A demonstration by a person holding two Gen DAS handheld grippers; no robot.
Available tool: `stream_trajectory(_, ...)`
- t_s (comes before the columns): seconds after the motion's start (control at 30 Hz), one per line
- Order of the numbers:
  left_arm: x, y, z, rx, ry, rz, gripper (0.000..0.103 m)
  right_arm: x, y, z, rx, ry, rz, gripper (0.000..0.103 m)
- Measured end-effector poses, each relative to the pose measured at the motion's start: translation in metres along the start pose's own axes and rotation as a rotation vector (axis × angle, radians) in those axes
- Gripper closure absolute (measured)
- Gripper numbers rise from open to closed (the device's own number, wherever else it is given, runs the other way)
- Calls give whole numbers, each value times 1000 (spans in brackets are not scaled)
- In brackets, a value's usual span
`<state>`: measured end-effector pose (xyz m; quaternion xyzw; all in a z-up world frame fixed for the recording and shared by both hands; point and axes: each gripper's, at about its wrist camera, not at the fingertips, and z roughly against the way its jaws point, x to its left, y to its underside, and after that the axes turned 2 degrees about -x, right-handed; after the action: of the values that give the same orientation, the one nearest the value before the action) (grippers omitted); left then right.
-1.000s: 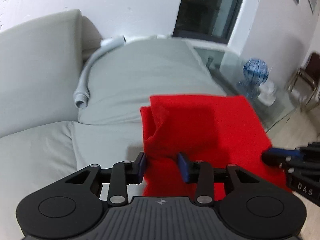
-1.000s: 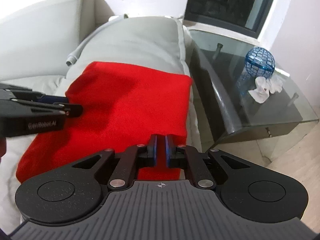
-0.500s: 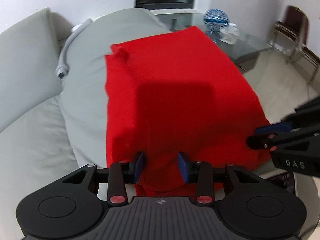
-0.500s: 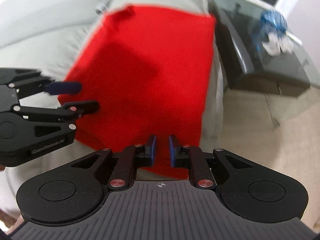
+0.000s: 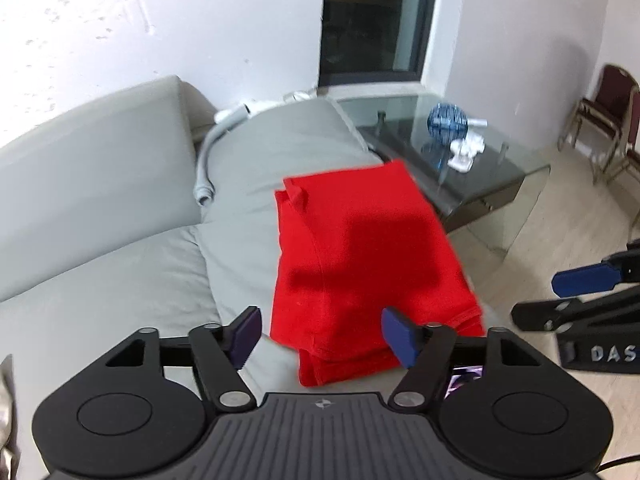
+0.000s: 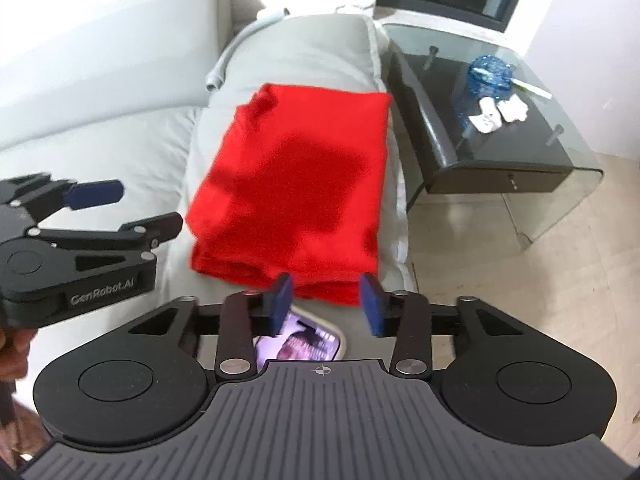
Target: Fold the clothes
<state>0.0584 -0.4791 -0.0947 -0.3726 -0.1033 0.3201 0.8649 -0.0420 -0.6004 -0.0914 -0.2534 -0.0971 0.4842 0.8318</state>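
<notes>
**A:** What sits in the middle of both views?

**B:** A folded red garment (image 5: 368,256), soft matte cloth in a rough rectangle with stacked layers showing at its near edge. It lies flat on a plump grey cushion (image 5: 288,160) of a smooth pale sofa (image 5: 88,168).

**A:** And the grippers?

**B:** The left gripper (image 5: 320,334) fills the lower frame of its own view: black ribbed plastic body, blue flat pads, jaws opening, nothing between them, the cloth lying below. The right gripper (image 6: 326,306) is built the same; its jaws are opening too, empty, above the garment's near edge.

**A:** Anything else?

**B:** A phone (image 6: 304,340) with a lit screen lies low in the right view, just beside the cloth. At upper right stands a curved glass side table (image 6: 520,160) holding a blue lattice ball (image 6: 490,70). A grey ribbed hose (image 5: 206,168) droops beside the cushion.
</notes>
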Motion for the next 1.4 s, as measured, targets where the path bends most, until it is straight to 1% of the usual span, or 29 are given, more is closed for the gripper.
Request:
stream_trajectory(0.07, -3, 1, 17, 1, 13, 5, 34, 5, 3, 18, 4, -1, 2, 42)
stream_trajectory(0.1, -4, 1, 28, 2, 21, 8, 32, 8, 5, 27, 1, -7, 6, 41)
stream_trajectory(0.17, -7, 4, 44, 6, 23, 13, 32, 14, 11, 46, -14, -6, 13, 36)
stream_trajectory(0.23, -7, 8, 54, 7, 24, 28, 32, 20, 15, 61, -30, 23, 30, 34)
stream_trajectory(0.4, -4, 20, 75, 12, 33, 61, 32, 27, 27, 84, -45, 30, 28, 34)
stream_trajectory(0.7, 1, 29, 94, -8, 0, 79, 33, 43, 35, 97, -53, 34, 25, 34)
stream_trajectory(0.9, 2, 31, 99, -9, -2, 85, 33, 48, 39, 101, -61, 46, 26, 34)
stream_trajectory(1.4, 0, 32, 94, 3, 8, 80, 35, 48, 41, 99, -45, 66, 15, 34)
